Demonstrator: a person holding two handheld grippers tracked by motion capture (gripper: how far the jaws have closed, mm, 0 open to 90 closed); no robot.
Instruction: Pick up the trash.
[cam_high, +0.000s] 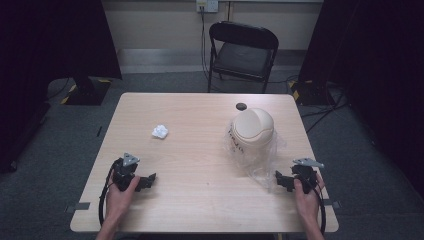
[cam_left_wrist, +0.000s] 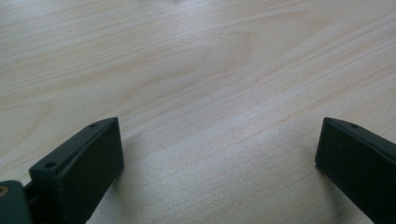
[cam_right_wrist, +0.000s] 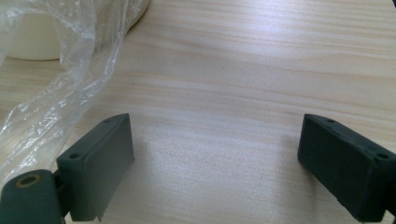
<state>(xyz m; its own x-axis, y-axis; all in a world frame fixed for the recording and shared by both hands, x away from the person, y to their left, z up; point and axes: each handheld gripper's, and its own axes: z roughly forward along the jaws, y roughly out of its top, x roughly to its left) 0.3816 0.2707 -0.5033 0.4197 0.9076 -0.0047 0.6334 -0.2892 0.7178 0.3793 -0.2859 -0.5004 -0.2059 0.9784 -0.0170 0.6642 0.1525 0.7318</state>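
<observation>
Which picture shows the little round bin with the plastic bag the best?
The high view: the whole beige bin stands on the table, its domed lid on top and the clear plastic bag spilling out beside it. The right gripper view catches just the bin's bottom edge behind crinkled bag. The left gripper view looks at bare wood.

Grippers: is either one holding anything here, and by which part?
Nothing is held: left gripper and right gripper rest open on the table.
</observation>
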